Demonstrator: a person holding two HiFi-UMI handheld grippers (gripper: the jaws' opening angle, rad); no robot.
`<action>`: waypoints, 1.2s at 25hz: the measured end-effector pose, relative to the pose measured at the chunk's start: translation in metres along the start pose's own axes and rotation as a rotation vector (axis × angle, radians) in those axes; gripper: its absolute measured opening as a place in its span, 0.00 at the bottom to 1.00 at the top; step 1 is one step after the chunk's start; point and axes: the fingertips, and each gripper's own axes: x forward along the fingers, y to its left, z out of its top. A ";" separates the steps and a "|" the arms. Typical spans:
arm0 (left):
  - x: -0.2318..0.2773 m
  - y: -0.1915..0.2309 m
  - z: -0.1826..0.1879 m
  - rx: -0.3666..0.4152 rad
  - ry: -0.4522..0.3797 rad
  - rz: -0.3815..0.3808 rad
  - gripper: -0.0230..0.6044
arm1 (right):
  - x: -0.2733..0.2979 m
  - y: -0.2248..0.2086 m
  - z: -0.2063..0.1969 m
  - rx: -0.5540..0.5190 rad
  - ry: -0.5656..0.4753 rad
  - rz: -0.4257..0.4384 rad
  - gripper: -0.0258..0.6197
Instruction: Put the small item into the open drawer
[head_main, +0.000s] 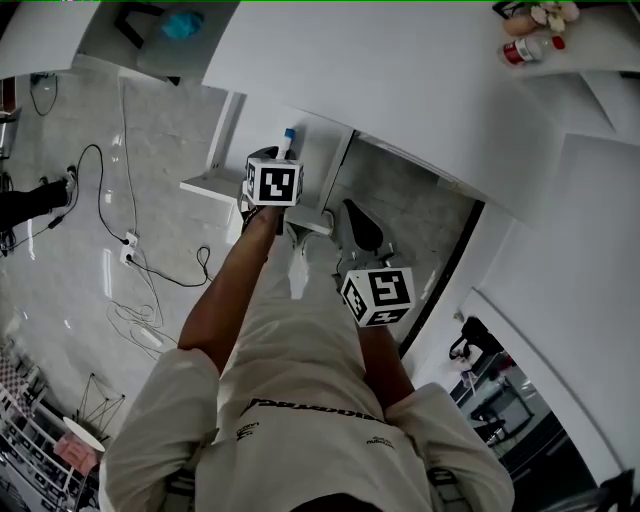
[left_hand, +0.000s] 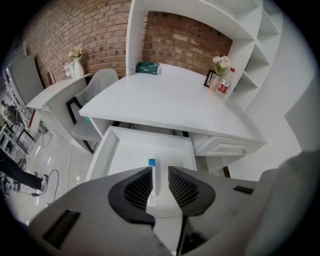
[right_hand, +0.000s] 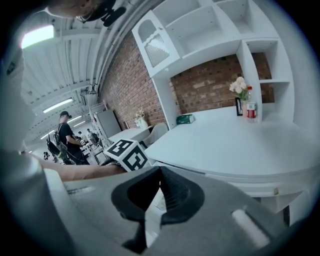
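The small item (left_hand: 151, 181) is a thin white tube with a blue cap; it lies lengthwise between the jaws of my left gripper (left_hand: 160, 172), over the open white drawer (left_hand: 101, 150). It sits against the left pad (left_hand: 139, 190), and a clear gap separates it from the right pad. Whether it rests on the drawer floor I cannot tell. In the head view its blue tip (head_main: 288, 134) pokes out beyond the left gripper (head_main: 273, 183). My right gripper (head_main: 378, 295) hangs back near the person's body, its jaws (right_hand: 159, 176) shut with nothing in them.
The drawer is pulled out from under a white desk (left_hand: 175, 100) with shelves. On the desk stand a red-capped bottle (left_hand: 226, 82), flowers (left_hand: 219, 62) and a green tissue box (left_hand: 148, 67). A chair (left_hand: 95, 85) stands to the left. Cables (head_main: 130, 250) trail over the floor.
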 end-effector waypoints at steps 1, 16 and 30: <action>-0.009 0.000 0.002 -0.009 -0.014 0.005 0.19 | -0.002 0.003 0.004 -0.007 -0.004 0.003 0.04; -0.136 -0.012 0.044 -0.010 -0.248 0.003 0.06 | -0.027 0.042 0.072 -0.104 -0.108 0.056 0.04; -0.257 -0.034 0.079 0.037 -0.487 -0.040 0.03 | -0.063 0.071 0.134 -0.168 -0.247 0.063 0.04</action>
